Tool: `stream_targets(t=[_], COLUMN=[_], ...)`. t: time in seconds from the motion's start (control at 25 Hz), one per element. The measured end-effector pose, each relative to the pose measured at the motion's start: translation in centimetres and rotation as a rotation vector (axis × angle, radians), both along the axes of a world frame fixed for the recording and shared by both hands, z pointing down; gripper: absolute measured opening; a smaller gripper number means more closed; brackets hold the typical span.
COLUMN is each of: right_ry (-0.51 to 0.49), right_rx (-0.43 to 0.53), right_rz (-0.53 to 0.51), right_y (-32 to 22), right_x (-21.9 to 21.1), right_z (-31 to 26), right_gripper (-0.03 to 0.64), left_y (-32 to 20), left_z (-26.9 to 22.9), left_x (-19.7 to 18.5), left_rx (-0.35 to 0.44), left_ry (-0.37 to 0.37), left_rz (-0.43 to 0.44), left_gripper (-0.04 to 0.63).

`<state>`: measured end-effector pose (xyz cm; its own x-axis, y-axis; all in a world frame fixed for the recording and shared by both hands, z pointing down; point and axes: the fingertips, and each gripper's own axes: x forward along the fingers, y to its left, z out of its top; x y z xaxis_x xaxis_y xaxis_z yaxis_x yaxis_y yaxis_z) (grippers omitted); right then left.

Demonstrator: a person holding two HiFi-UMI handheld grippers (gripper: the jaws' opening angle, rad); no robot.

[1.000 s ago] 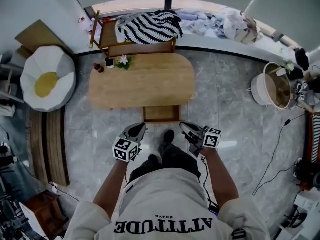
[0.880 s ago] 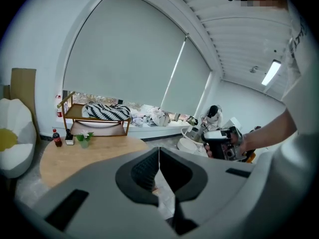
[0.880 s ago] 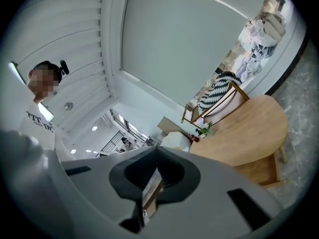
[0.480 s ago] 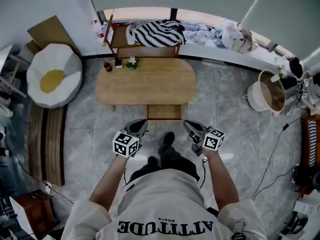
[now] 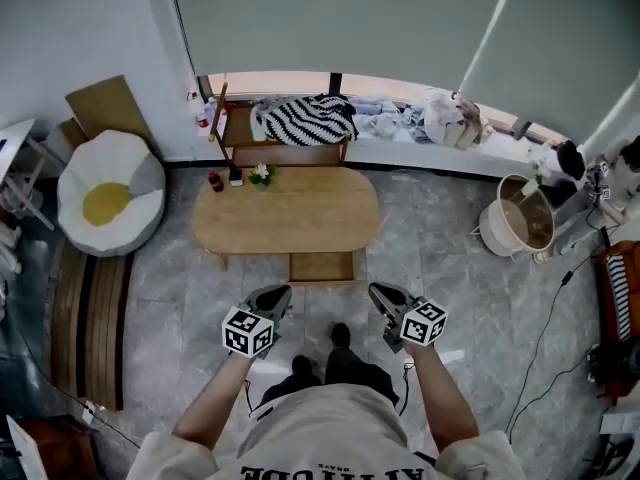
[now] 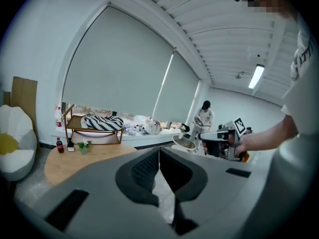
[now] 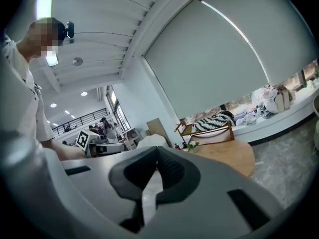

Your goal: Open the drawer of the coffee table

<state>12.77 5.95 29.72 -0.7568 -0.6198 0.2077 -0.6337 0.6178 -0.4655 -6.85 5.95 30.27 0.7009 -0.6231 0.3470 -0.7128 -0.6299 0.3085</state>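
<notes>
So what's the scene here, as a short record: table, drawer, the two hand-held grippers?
coffee table: oval, wooden, on a stone floor
drawer: sticks out, open, on the person's side
left gripper: jaws together, empty, apart from the drawer
right gripper: jaws together, empty, apart from the drawer
on the table: small bottle and potted plant, at the far edge

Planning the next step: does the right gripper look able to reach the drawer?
Probably, by bending down: only bare floor lies between the right gripper and the open drawer.
</notes>
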Motion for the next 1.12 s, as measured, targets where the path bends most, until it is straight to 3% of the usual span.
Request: stream_targets(t=[0.28, 0.56, 1.12], right_ry=[0.105, 0.174, 0.257], right_rx=[0.101, 0.172, 0.218], right_rz=[0.019, 0.019, 0.026], right_y=[0.3, -0.4, -1.1], right_x=[2.6, 6.2, 11.0], right_z=[-3.1, -4.6, -5.2], right_gripper=[0.018, 0.018, 0.018], left_y=[0.6, 0.5, 0.3], left_z=[-2.4, -4.1, -5.7], left_x=[3.2, 4.9, 5.0], left_rx=[0.058, 0.089, 0.124], left_ry=[0.001, 0.02, 0.01], left_rz=[-0.019, -0.096, -0.185], left_gripper=[0.02, 0.02, 0.02])
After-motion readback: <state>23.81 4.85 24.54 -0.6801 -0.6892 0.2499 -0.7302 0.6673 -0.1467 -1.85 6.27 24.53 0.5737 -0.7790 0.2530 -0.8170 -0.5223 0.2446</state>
